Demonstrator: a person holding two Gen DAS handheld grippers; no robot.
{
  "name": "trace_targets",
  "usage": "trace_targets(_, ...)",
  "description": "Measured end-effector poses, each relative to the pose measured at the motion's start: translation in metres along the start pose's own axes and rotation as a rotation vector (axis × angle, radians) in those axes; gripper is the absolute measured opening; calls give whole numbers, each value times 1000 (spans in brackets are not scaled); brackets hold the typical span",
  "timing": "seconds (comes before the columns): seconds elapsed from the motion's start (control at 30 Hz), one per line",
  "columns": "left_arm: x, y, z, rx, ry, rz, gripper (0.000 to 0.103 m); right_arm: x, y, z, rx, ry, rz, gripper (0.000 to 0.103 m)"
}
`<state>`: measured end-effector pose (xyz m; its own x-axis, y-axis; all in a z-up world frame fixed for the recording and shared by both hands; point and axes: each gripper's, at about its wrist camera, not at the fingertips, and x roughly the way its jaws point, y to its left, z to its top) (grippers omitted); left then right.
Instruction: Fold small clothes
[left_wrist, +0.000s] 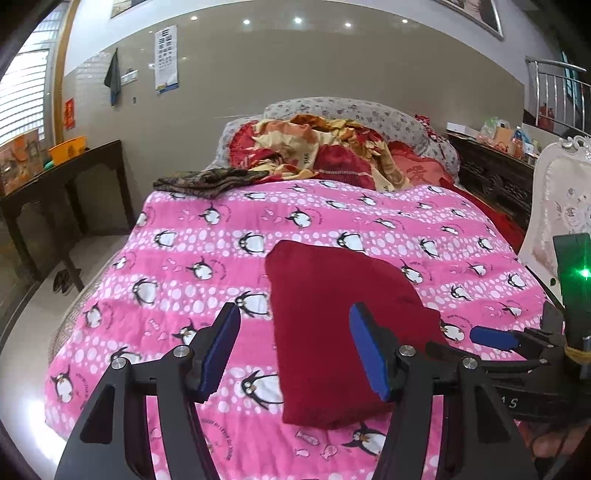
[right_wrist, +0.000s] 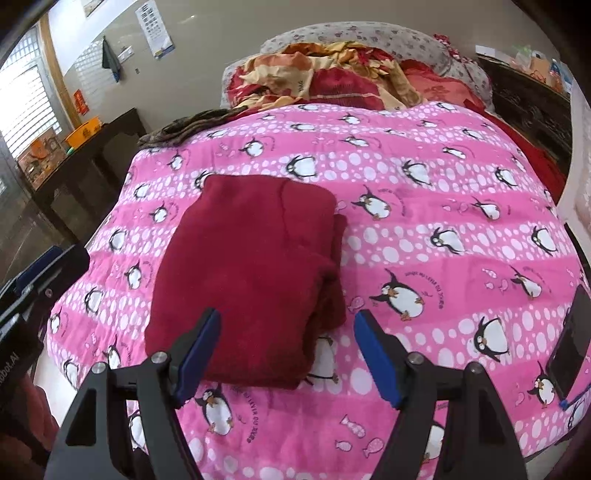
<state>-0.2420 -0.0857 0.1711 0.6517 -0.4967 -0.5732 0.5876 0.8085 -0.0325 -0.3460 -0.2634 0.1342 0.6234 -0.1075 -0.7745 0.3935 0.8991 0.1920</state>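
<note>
A dark red garment (left_wrist: 332, 314) (right_wrist: 251, 269) lies folded into a thick rectangle on the pink penguin quilt (left_wrist: 207, 266) (right_wrist: 424, 229), with layered edges showing along its right side. My left gripper (left_wrist: 295, 350) hovers open over its near end, nothing between the blue pads. My right gripper (right_wrist: 288, 350) is also open, just above the garment's near edge, and its pads do not touch the cloth. One blue pad of the right gripper (left_wrist: 493, 338) shows at the right of the left wrist view. The left gripper's body (right_wrist: 44, 273) shows at the left edge of the right wrist view.
Crumpled red and yellow bedding (left_wrist: 325, 147) and a floral pillow (left_wrist: 351, 109) lie at the bed's head. A dark patterned cloth (left_wrist: 207, 181) rests at the quilt's far left. A dark wooden table (left_wrist: 70, 173) stands left, a white chair (left_wrist: 561, 206) right. A flat dark device (right_wrist: 569, 339) lies near the quilt's right edge.
</note>
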Motion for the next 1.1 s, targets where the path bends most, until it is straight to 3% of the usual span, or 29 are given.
trace_targets(0.17,-16,7,-1,-12,-33,30,42,-6,12,-1,-29,-22,19,78)
trace_targets(0.37,-19,13,-1,-10,-15,80,42,-14,12,4,-33,-56,10,80)
trace_targets(1.1,33,21,-2,-30,82,95,42,10,21,14,-103,-12,4,83)
